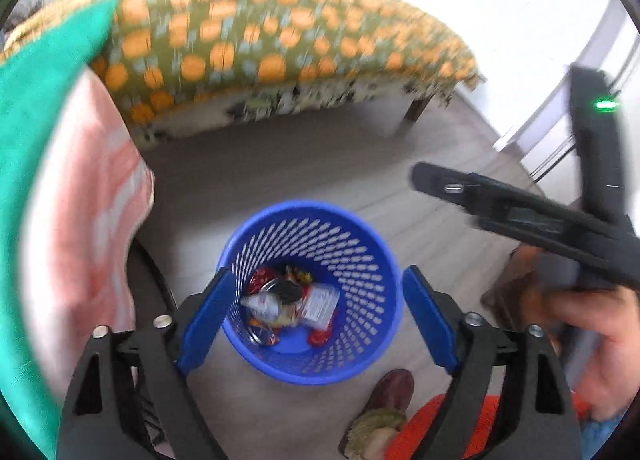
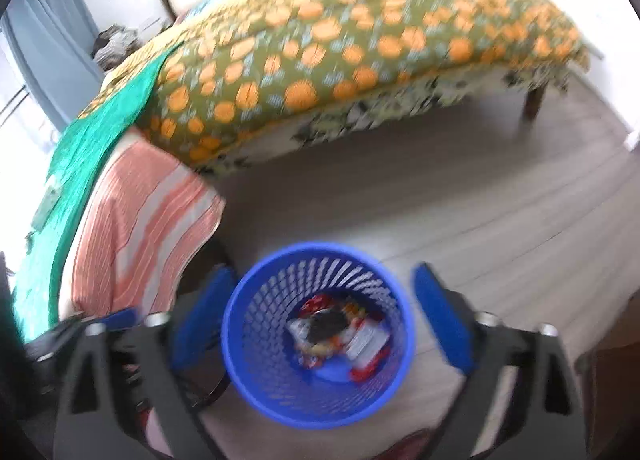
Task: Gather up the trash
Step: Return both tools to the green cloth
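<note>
A blue mesh waste basket (image 1: 356,340) stands on the floor right below both grippers; it also shows in the right wrist view (image 2: 256,380). Several crumpled wrappers and packets (image 1: 288,304) lie in its bottom, also seen in the right wrist view (image 2: 340,336). My left gripper (image 1: 316,316) is open and empty above the basket. My right gripper (image 2: 328,324) is open and empty above it too. The right gripper's black body (image 1: 540,216) shows at the right of the left wrist view, held in a hand.
A bed with an orange-dotted green blanket (image 2: 360,48) runs along the back. A green cloth (image 2: 80,148) and a pink striped towel (image 2: 140,228) hang at the left. A brown shoe (image 1: 392,388) is near the basket. Grey floor (image 2: 480,212) lies between.
</note>
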Tool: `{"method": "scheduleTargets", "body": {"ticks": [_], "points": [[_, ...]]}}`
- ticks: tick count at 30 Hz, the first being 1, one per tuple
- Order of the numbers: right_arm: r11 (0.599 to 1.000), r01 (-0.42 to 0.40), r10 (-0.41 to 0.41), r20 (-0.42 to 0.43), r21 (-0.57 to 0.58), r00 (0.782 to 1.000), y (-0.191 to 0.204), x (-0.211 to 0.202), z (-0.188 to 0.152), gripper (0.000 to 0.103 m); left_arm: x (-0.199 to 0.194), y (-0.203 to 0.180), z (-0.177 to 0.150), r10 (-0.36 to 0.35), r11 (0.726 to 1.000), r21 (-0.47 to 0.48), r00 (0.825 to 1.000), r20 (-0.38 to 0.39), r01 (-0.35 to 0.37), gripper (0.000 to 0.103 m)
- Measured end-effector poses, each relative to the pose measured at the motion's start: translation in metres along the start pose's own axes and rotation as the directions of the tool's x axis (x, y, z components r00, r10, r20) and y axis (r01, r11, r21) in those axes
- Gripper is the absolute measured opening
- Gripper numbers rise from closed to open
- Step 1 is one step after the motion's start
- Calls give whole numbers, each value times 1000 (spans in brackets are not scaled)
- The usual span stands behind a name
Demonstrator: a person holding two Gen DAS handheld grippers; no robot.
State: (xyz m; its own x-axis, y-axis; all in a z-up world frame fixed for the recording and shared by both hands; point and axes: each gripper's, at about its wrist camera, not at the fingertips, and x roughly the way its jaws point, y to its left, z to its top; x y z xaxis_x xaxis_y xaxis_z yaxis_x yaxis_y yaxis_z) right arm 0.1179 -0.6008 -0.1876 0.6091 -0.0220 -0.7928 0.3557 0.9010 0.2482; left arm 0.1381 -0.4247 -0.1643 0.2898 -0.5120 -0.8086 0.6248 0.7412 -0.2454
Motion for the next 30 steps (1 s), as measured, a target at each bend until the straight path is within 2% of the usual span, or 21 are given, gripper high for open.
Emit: {"method": "scheduleTargets", "body": {"ticks": [2,6,9,11,15,18,21,23,24,25,27,30], "points": [[999,48,-47,32,-22,998,8,-7,-2,95,-33,-2,-7,-7,1000,23,999,47,6,92],[974,164,-144,127,-158,981,50,-22,-13,95,-82,12,-31,18,999,43,996,82,-21,94],[934,219,-161,214,-283,963,87,-33,-25,95,-117,45,-56,77,997,22,993,92,-80,95],[917,226,-147,249,-329,957,108,-39,-35,95,-138,74,-72,128,992,-11,986,103,-127,95],[902,153,-51,252,-404,966,168,-48,-61,95,-179,142,-105,246,967,-98,963,113,-236,96],[880,63,45,215,-471,976,223,-55,-78,95,-204,196,-123,331,935,-174,937,109,-310,97],[847,-49,147,145,-529,978,292,-58,-88,95,-228,240,-133,434,886,-236,892,124,-398,97],[834,-108,190,99,-540,977,324,-55,-88,96,-238,270,-140,496,848,-278,860,119,-450,97],[828,-146,217,68,-541,974,345,-51,-87,96,-243,281,-144,514,834,-298,850,114,-464,97],[823,-180,240,42,-538,970,363,-48,-85,96,-248,293,-151,524,823,-317,845,108,-471,97],[814,-212,257,7,-541,966,395,-35,-81,97,-256,310,-163,527,811,-353,845,92,-467,97],[818,-206,226,-29,-536,974,429,-2,-77,97,-267,324,-177,525,806,-367,848,80,-464,97]]}}
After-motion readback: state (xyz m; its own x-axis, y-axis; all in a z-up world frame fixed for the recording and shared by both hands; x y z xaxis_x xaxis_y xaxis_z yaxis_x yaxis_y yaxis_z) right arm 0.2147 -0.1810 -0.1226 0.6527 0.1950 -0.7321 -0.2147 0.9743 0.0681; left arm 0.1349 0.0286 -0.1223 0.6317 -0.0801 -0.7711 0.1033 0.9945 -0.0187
